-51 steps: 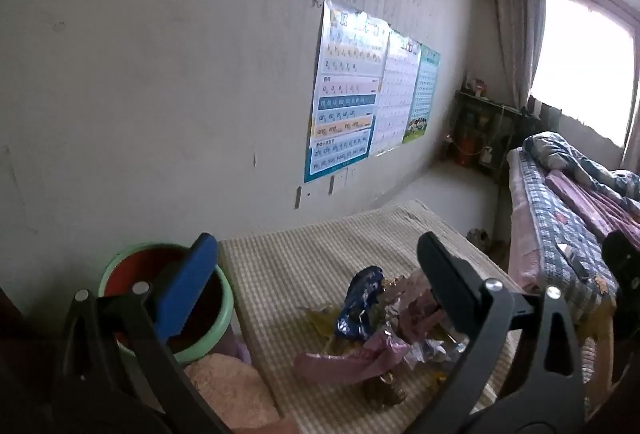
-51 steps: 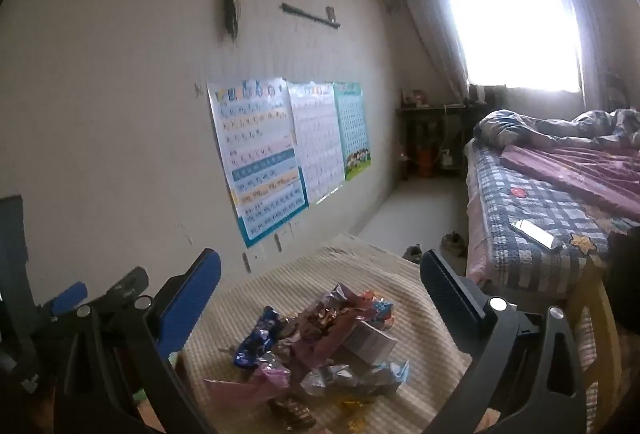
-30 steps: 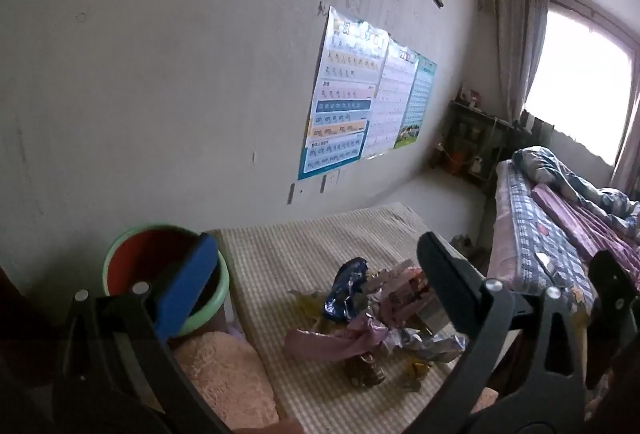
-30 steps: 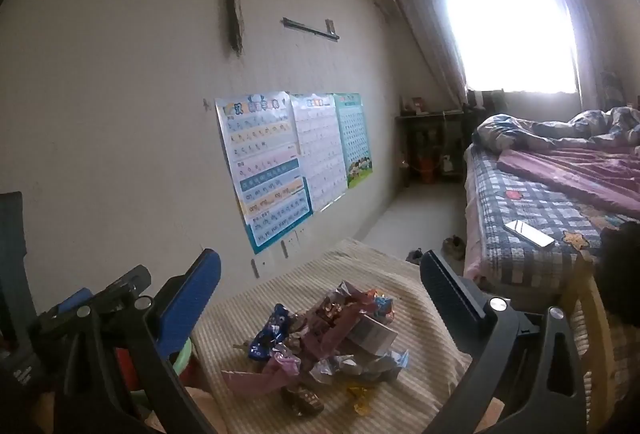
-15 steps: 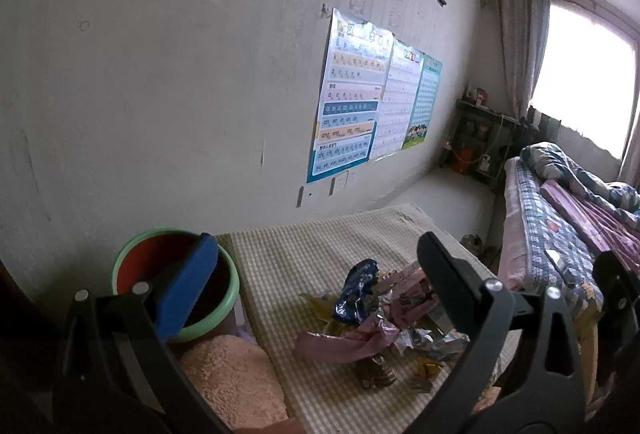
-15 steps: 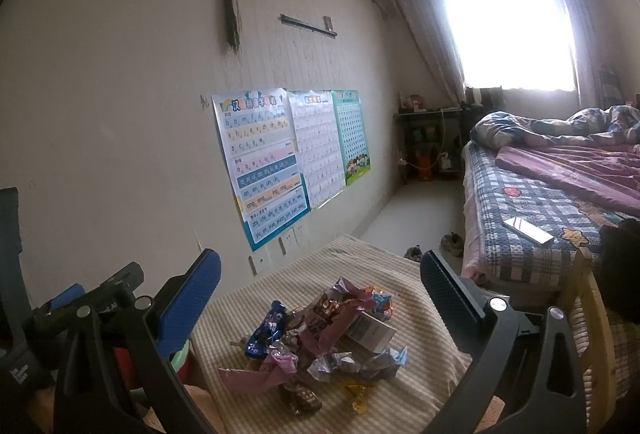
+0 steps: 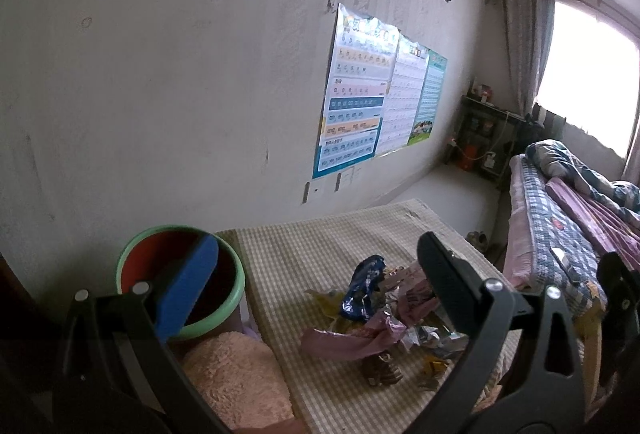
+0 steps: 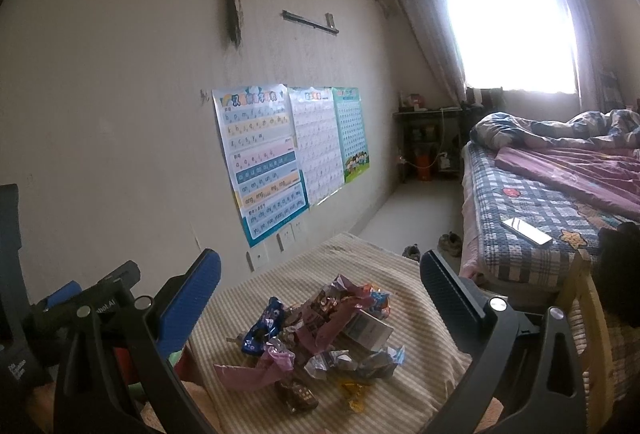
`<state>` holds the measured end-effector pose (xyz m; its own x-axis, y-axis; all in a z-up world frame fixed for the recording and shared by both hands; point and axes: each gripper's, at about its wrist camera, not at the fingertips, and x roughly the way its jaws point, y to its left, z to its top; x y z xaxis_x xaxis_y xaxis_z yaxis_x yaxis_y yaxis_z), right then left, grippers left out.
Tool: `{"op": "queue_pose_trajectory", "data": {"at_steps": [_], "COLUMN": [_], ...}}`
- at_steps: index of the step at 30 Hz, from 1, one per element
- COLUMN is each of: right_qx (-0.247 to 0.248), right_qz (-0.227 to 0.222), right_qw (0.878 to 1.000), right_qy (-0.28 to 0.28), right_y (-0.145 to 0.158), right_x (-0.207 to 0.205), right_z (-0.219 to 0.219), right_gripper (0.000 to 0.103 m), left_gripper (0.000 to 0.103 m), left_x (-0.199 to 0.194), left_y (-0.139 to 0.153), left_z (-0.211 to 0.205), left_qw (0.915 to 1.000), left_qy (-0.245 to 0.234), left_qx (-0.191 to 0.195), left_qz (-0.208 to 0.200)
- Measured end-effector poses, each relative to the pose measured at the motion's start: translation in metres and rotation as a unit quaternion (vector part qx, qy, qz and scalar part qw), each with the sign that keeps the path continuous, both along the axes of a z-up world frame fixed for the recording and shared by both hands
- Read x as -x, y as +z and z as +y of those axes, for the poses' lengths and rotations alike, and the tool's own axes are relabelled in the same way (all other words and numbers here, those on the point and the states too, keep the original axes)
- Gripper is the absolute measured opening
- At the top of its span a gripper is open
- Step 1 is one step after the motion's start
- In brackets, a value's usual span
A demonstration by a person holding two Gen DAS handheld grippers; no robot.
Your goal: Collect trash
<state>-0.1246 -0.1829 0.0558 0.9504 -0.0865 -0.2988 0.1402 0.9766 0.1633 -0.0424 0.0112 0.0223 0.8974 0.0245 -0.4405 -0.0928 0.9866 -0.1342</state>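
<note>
Checked cloth covered the table (image 7: 320, 246) by a postered wall. At left stood the bin (image 7: 234, 298); right of it lay the wrappers (image 8: 316, 334), crumpled foil and plastic. Both the left gripper (image 7: 316, 290) and right gripper (image 8: 320, 294) hung wide open, empty. No pickup had begun; 1 likely needed lowering onto a wrapper.

Daylight pours in from the window (image 8: 516, 30) at the far right, blown out to pure white glare in the right wrist view and hazing the curtain (image 8: 432, 34) beside it. The near left stays dim, and the wall (image 7: 180, 74) falls into soft grey shade. Both views bend strongly at the edges, with black corners, and look slightly soft and washed out overall.
</note>
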Motion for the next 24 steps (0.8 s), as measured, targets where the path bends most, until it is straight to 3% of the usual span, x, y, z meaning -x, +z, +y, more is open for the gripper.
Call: {"op": "queue_pose_trajectory", "data": {"at_steps": [24], "right_qx": [0.001], "right_qz": [0.012], "right_qw": [1.0], "right_qy": [0.005], "right_y": [-0.0039], "right_x": [-0.0083], "right_z": [0.0046], "right_gripper": [0.096], "left_gripper": [0.098], "left_x": [-0.0001], "left_y": [-0.0038], "left_z": [0.0062], "left_qw": [1.0], "left_qy": [0.005], "left_qx": [-0.002], "left_qz": [0.004]}}
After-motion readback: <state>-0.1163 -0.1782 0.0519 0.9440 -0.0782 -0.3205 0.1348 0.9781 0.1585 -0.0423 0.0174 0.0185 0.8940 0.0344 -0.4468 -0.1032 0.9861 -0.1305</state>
